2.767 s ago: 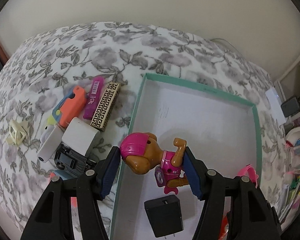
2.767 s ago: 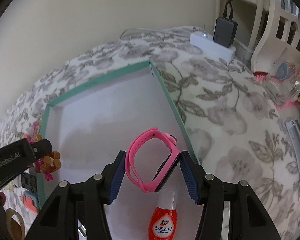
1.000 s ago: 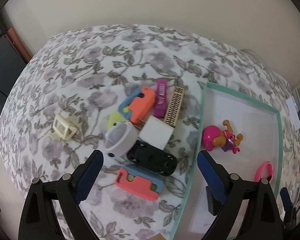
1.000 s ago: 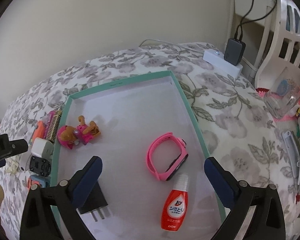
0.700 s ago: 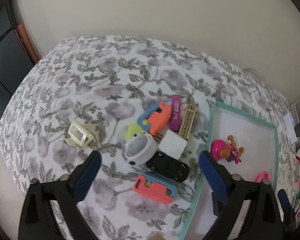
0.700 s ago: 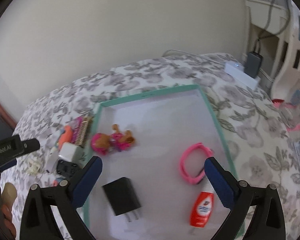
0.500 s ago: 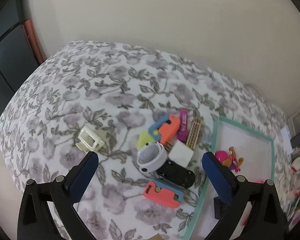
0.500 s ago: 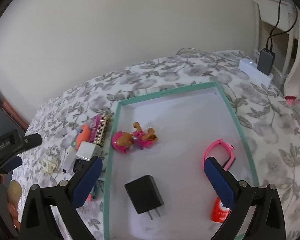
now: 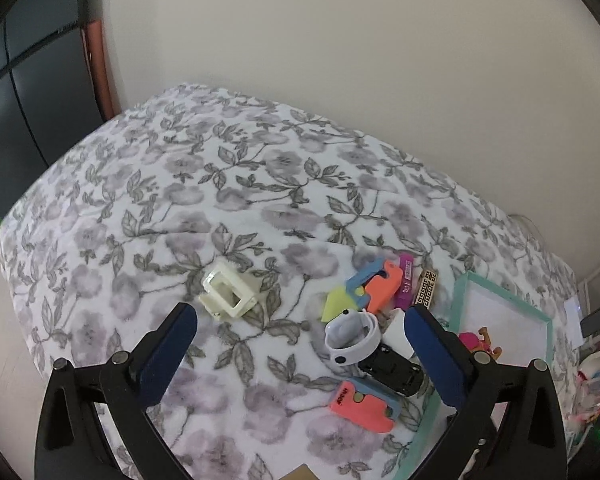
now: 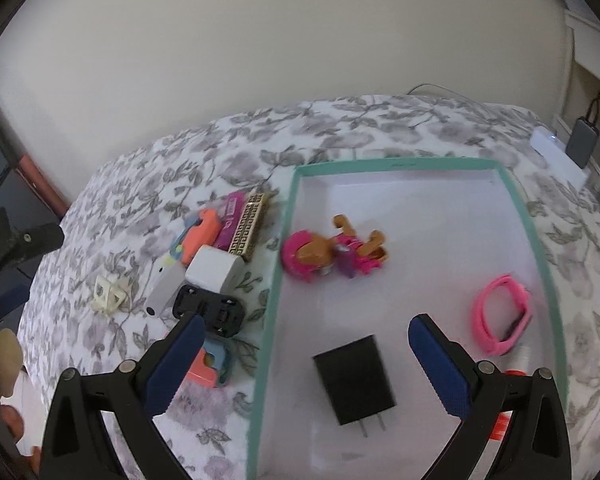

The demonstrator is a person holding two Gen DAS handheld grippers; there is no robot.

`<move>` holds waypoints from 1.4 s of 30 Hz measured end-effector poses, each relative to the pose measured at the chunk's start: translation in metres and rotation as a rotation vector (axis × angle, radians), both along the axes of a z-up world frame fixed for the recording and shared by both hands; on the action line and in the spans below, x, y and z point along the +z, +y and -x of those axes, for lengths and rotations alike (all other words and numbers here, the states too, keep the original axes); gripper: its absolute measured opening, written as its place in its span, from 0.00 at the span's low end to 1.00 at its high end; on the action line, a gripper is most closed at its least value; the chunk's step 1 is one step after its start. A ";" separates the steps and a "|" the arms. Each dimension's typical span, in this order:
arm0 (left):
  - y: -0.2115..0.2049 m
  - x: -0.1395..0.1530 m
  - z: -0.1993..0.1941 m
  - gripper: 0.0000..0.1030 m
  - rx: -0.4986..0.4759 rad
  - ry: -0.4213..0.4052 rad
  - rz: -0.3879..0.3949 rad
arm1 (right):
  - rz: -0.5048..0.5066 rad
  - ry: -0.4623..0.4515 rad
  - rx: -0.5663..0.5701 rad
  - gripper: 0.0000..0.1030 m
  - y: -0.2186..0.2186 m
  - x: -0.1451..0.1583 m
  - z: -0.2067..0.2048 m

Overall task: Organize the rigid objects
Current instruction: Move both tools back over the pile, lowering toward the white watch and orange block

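My left gripper (image 9: 300, 320) hangs open and empty over the floral blanket, above a cluster of loose items: a cream hair clip (image 9: 228, 294), a white wristband (image 9: 352, 336), a black toy car (image 9: 392, 368), a white cube (image 10: 216, 270) and orange-blue pieces (image 9: 362, 398). The right gripper (image 10: 306, 324) is open and empty too, over the left part of the teal-rimmed tray (image 10: 380, 162). In the tray lie a pink toy dog (image 10: 328, 254), a pink watch (image 10: 502, 314), a black charger (image 10: 356, 378) and a red bottle (image 10: 504, 428), half hidden behind my right finger.
A gold patterned bar (image 10: 252, 226) and a magenta piece (image 10: 230, 220) lie beside the tray's left wall. A white power strip with a dark adapter (image 10: 582, 142) sits at the blanket's far right. A wall rises behind. A hand (image 10: 4, 352) shows at the lower left.
Both grippers let go of the toy dog and the pink watch in the tray, opened wide and drew back leftward. The loose cluster now lies between my left fingers.
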State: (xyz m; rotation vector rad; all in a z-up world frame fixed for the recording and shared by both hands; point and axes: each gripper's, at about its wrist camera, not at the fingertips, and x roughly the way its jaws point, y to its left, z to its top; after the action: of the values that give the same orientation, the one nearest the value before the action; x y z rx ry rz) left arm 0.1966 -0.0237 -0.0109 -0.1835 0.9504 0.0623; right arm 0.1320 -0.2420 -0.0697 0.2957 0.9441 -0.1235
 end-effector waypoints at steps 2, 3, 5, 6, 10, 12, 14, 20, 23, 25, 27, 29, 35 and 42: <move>0.008 -0.004 -0.001 1.00 0.010 0.012 0.031 | 0.005 0.001 -0.002 1.00 0.004 -0.003 -0.002; 0.010 -0.005 -0.001 1.00 0.013 0.015 0.038 | 0.006 0.001 -0.002 1.00 0.006 -0.004 -0.002; 0.015 -0.006 -0.003 1.00 0.023 0.017 0.042 | 0.015 -0.019 0.001 1.00 0.011 -0.002 -0.004; 0.017 -0.006 -0.003 1.00 0.030 0.016 0.039 | 0.021 -0.028 0.010 1.00 0.014 -0.001 -0.005; 0.028 -0.006 -0.006 1.00 0.053 0.028 0.019 | 0.018 -0.027 0.056 1.00 0.032 -0.002 -0.014; 0.035 -0.010 -0.008 1.00 0.067 0.051 0.018 | 0.003 -0.006 0.086 1.00 0.043 -0.005 -0.020; 0.039 -0.018 -0.011 1.00 0.080 0.083 -0.017 | -0.001 0.017 0.117 1.00 0.054 -0.009 -0.024; 0.046 -0.046 -0.019 1.00 0.076 0.189 -0.120 | -0.030 0.095 0.159 1.00 0.077 -0.025 -0.034; 0.056 -0.056 -0.023 1.00 0.094 0.224 -0.101 | 0.016 0.114 0.165 1.00 0.086 -0.031 -0.036; 0.062 -0.060 -0.025 1.00 0.113 0.239 -0.088 | 0.036 0.119 0.166 1.00 0.091 -0.032 -0.036; 0.068 -0.065 -0.027 1.00 0.133 0.255 -0.079 | 0.028 0.125 0.181 1.00 0.095 -0.032 -0.037; 0.075 -0.071 -0.029 1.00 0.153 0.272 -0.066 | 0.045 0.136 0.187 1.00 0.100 -0.033 -0.039; 0.085 -0.078 -0.032 1.00 0.181 0.293 -0.036 | 0.024 0.186 0.168 1.00 0.104 -0.048 -0.043; 0.092 -0.087 -0.038 1.00 0.191 0.322 0.015 | 0.052 0.211 0.167 0.99 0.111 -0.061 -0.048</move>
State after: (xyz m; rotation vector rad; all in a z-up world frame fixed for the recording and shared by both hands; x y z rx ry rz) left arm 0.2346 0.0682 -0.0981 -0.2834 1.2524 0.2670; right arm 0.1805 -0.1308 -0.1312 0.1561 1.1688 -0.0256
